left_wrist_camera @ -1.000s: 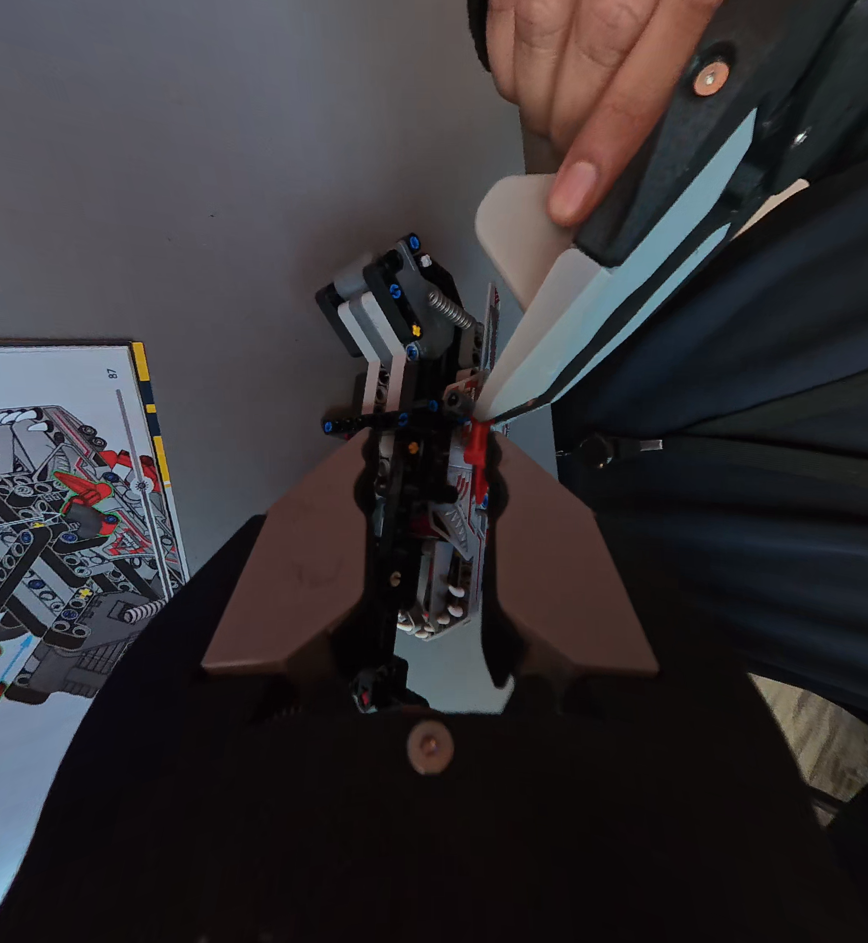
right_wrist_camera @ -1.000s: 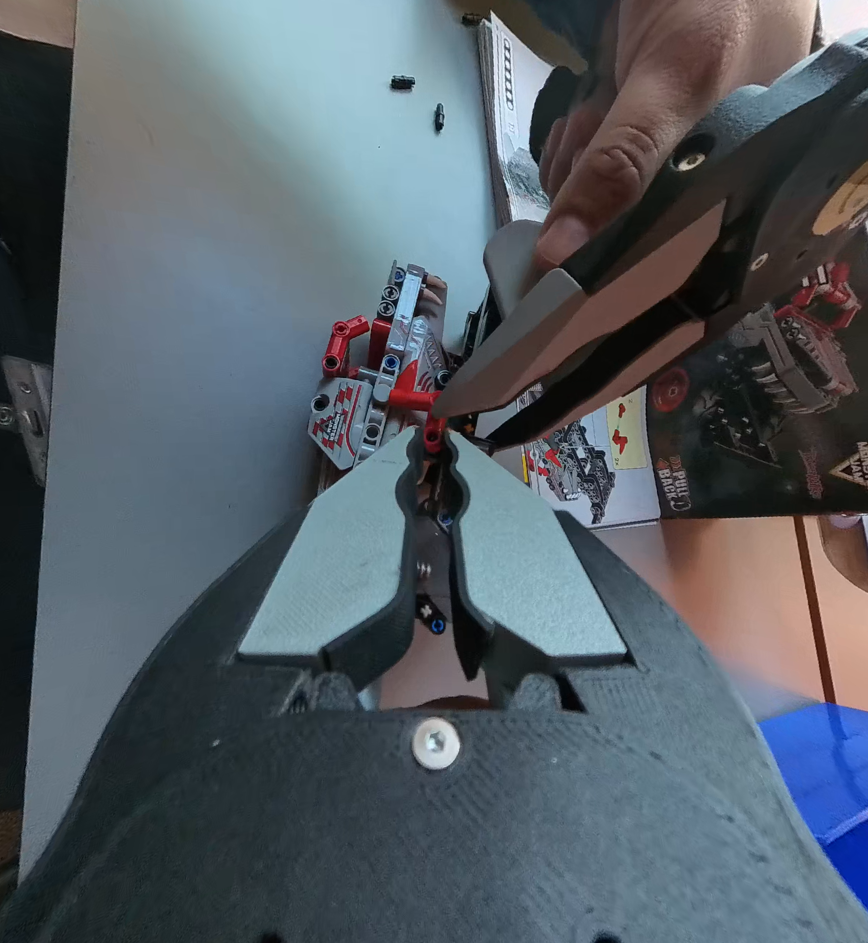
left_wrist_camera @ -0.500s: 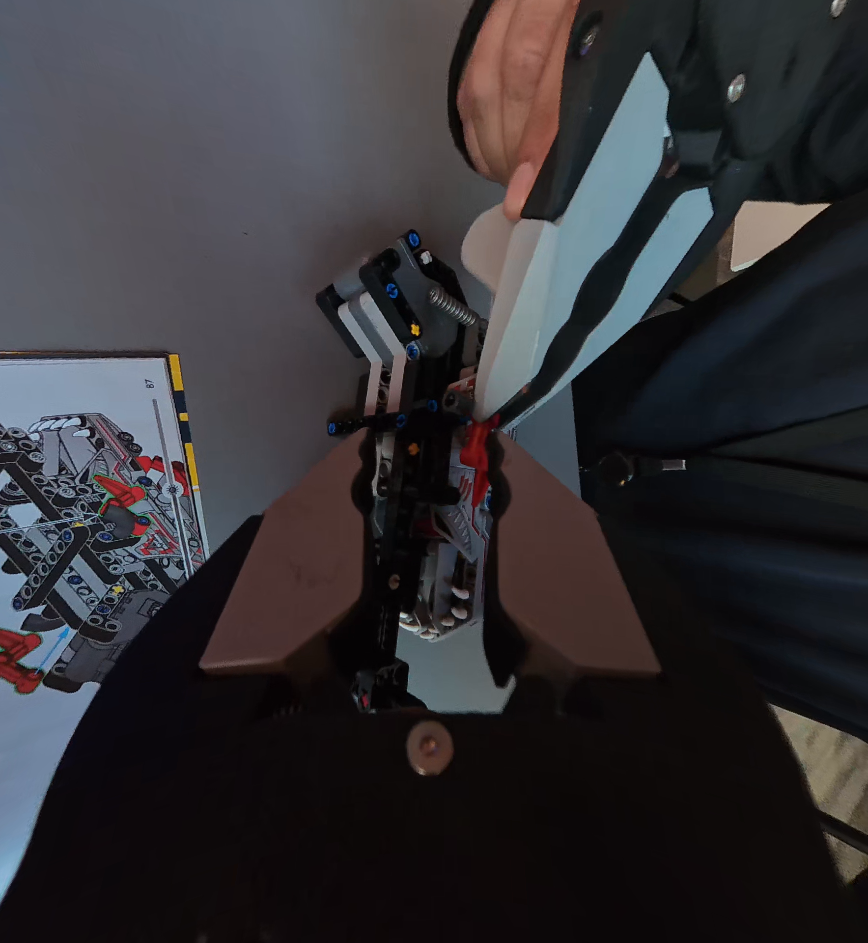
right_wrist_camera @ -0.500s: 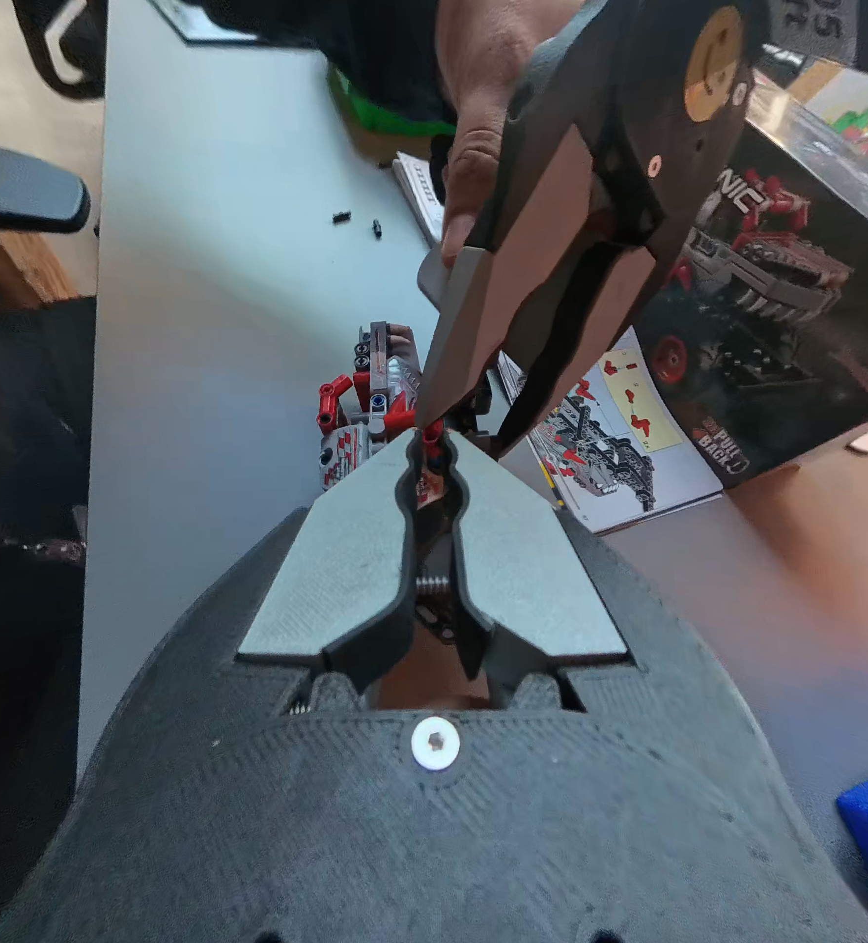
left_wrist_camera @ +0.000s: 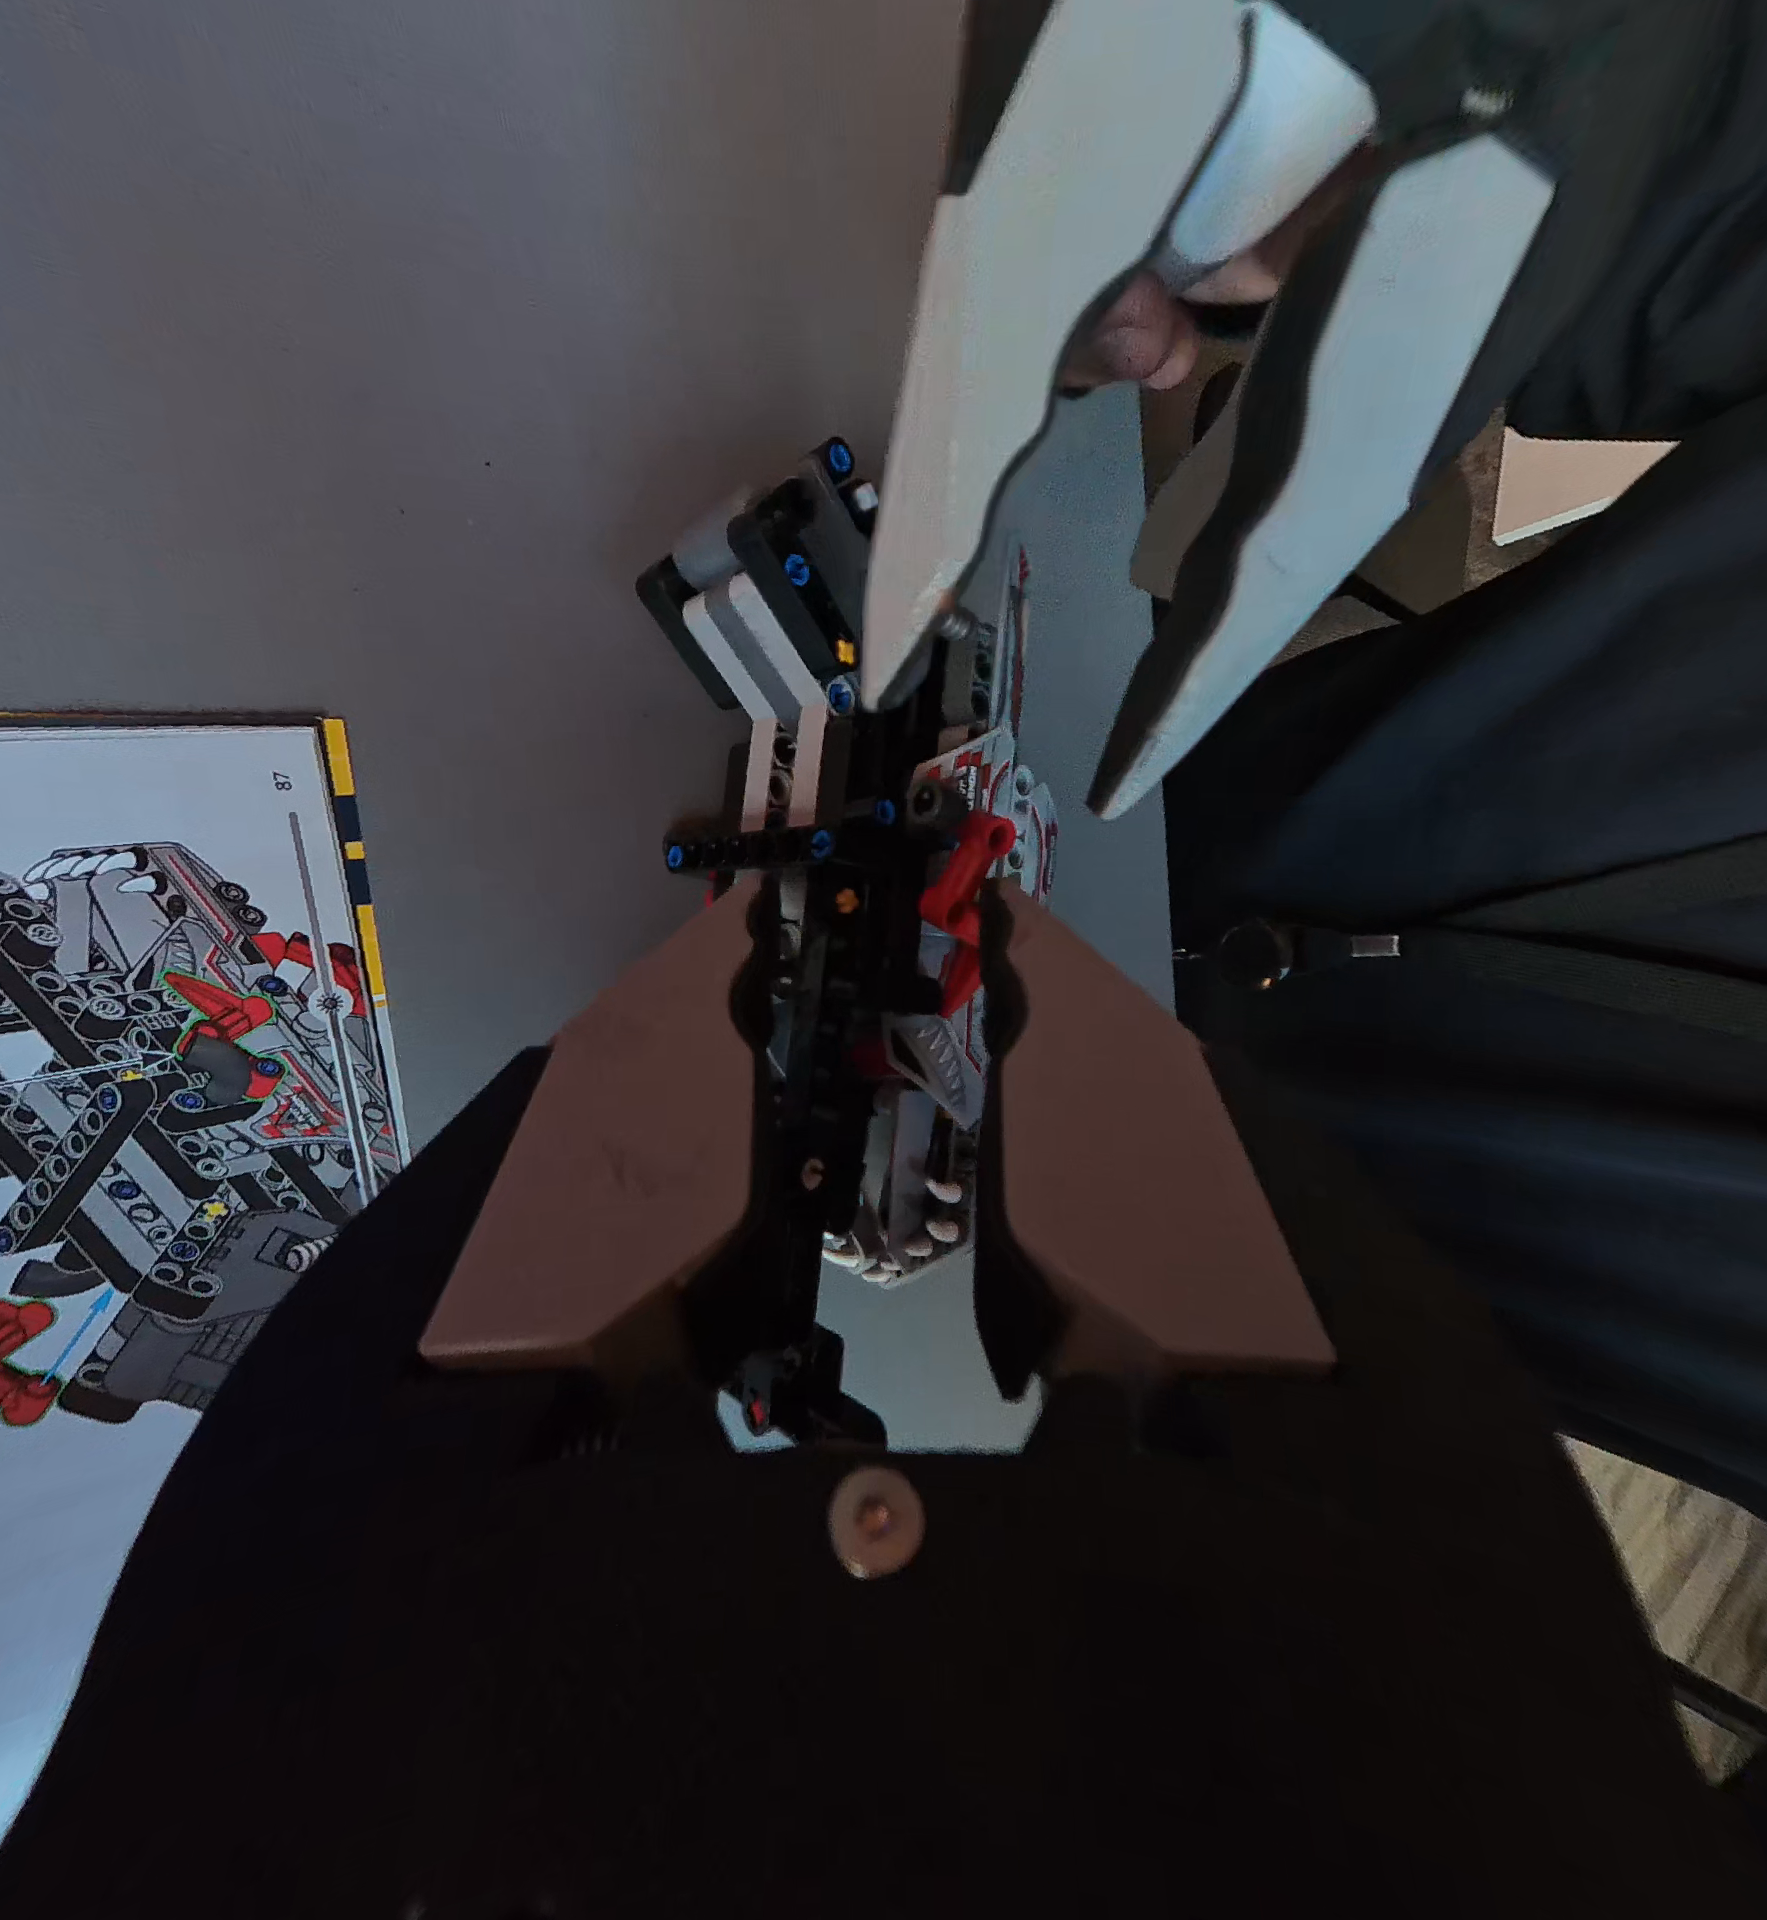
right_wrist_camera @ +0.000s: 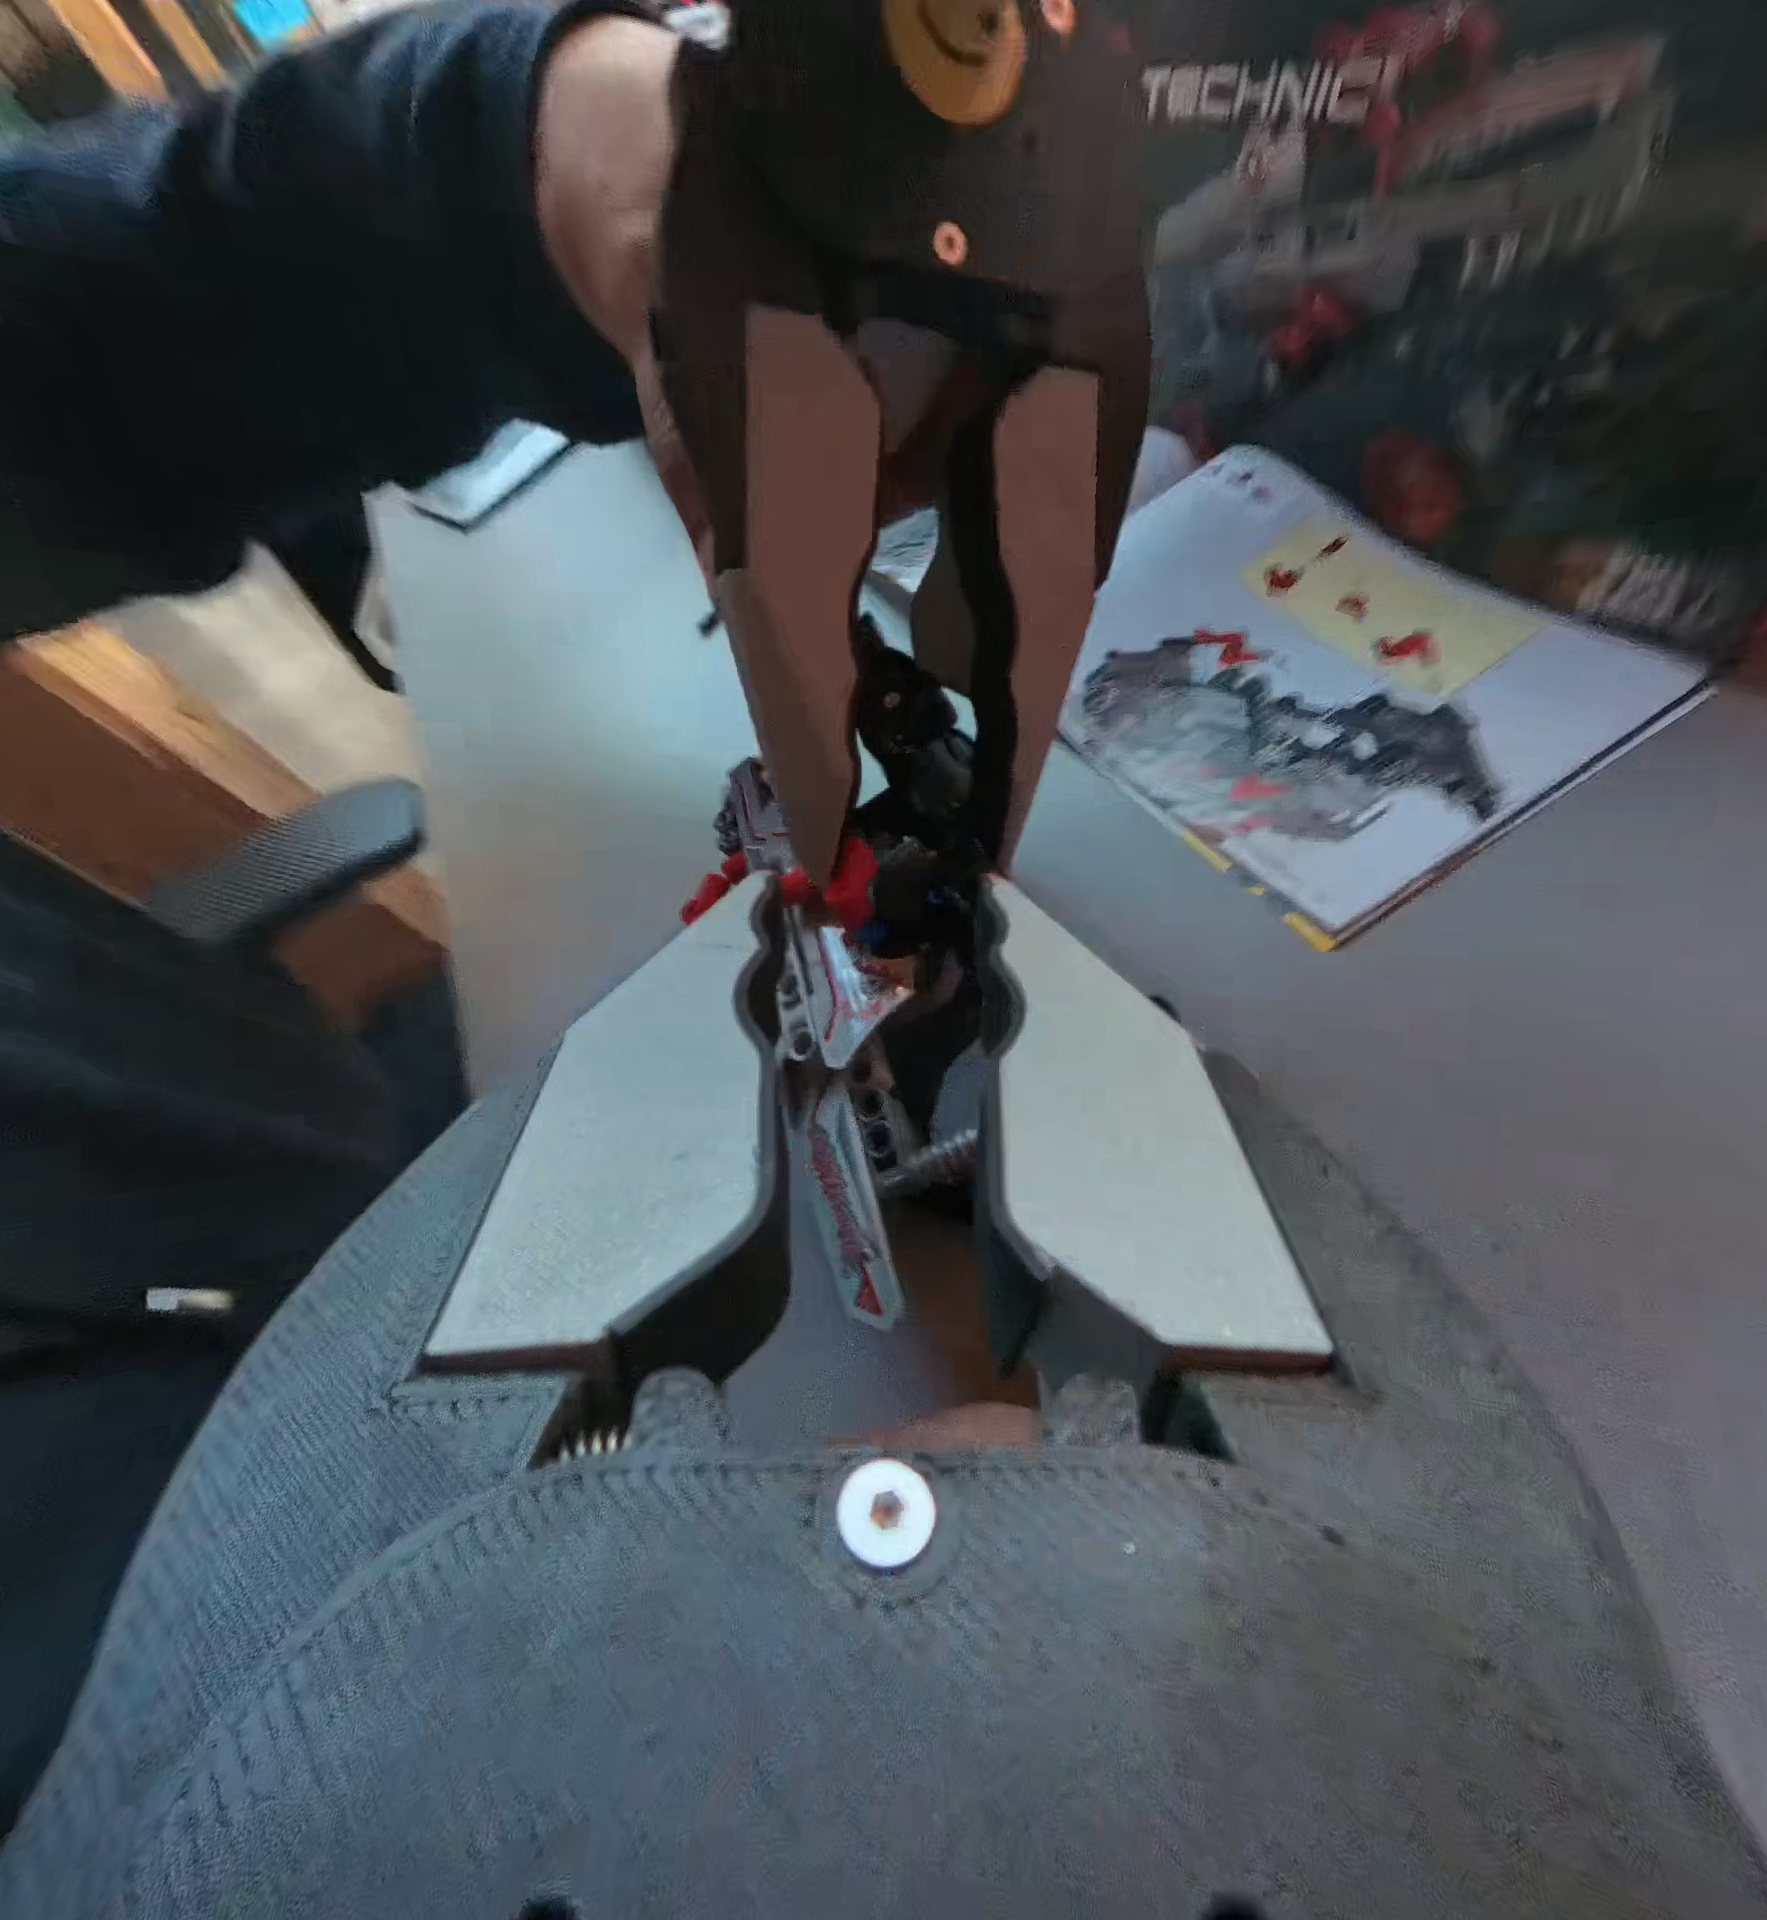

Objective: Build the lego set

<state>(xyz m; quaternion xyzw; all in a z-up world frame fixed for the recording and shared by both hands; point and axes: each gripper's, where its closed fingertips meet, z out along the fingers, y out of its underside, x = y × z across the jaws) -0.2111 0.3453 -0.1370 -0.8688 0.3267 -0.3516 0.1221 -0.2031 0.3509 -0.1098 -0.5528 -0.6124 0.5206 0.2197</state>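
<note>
Grey and matte, the table (left_wrist_camera: 359, 343) carries an open instruction booklet (left_wrist_camera: 131, 1039) at the left of the left wrist view, with a dark printed set box (right_wrist_camera: 1481, 260) standing behind it in the right wrist view. Your left hand-held gripper (left_wrist_camera: 874, 914) is clamped on the lego model (left_wrist_camera: 837, 790), a black, grey and red beam assembly; its brown fingers press both flanks of the model's lower half, and a red connector piece (left_wrist_camera: 962, 873) sits just beside the right fingertip. Your right hand-held gripper (right_wrist_camera: 874, 914) stands with its jaws apart, straddling the model's upper end without pressing it; the grey printed panel (right_wrist_camera: 848, 1195) and a metal spring (right_wrist_camera: 936, 1153) lie in the gap between its fingers. Both grippers meet tip to tip over the model, which is held above the table. A dark sleeve (right_wrist_camera: 235, 312) reaches in at the left of the right wrist view, which is partly blurred.
</note>
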